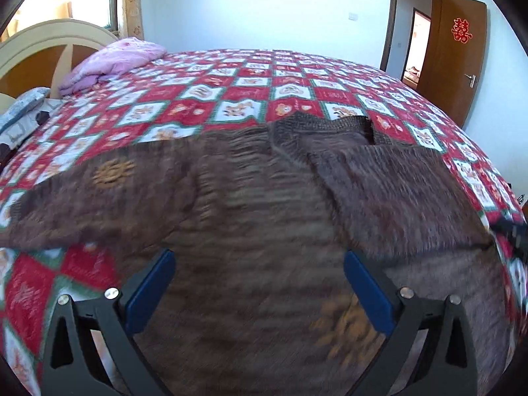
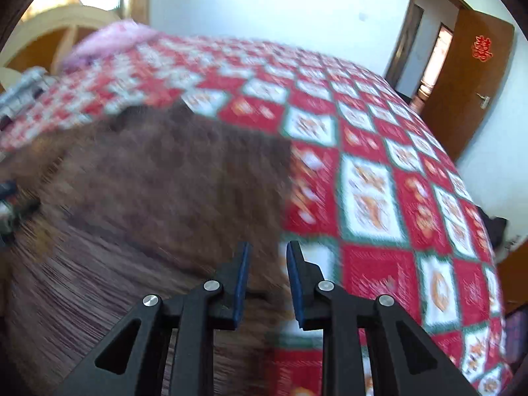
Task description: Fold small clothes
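A brown knitted sweater (image 1: pixel 250 204) with orange motifs lies spread on the red and white patterned bedspread (image 1: pixel 231 92). One sleeve is folded across its right side. My left gripper (image 1: pixel 259 260) hovers over the sweater's body, jaws wide open and empty. In the right wrist view the sweater (image 2: pixel 158 181) fills the left half. My right gripper (image 2: pixel 266 254) is above the sweater's right edge, jaws partly open with a narrow gap, holding nothing. Both views are motion-blurred.
A pink folded quilt (image 1: pixel 112 62) and a grey patterned pillow (image 1: pixel 23 109) lie at the head of the bed by the headboard (image 1: pixel 43 49). An open wooden door (image 1: pixel 455 49) stands at the far right. The bedspread (image 2: pixel 379 181) extends right of the sweater.
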`<action>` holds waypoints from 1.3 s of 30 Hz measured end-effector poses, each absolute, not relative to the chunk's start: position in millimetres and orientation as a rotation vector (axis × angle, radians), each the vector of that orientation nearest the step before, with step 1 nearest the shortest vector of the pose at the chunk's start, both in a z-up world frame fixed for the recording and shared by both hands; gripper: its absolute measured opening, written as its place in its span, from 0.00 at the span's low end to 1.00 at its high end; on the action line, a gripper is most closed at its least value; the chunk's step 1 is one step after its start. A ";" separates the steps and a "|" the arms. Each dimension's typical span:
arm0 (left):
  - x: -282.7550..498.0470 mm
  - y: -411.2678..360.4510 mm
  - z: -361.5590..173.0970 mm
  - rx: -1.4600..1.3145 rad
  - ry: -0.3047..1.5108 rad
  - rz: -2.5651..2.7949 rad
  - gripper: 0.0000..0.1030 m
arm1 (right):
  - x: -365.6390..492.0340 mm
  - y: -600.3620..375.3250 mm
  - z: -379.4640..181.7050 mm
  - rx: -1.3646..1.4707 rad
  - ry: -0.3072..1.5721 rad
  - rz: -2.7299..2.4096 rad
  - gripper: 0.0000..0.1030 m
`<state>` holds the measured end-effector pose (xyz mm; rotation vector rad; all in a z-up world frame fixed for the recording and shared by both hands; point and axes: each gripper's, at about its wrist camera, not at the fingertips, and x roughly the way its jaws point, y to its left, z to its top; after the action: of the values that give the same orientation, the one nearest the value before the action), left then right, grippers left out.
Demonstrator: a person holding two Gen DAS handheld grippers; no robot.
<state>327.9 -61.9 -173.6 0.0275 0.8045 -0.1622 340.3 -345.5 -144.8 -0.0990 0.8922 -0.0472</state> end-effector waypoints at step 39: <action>357.3 202.3 -180.0 -0.360 0.833 0.289 0.79 | 355.1 -194.7 -199.2 -0.315 0.779 0.040 0.54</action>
<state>357.3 202.3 -180.0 -0.3605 0.8326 0.2887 355.1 -194.7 -199.2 -0.3148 0.7795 0.0404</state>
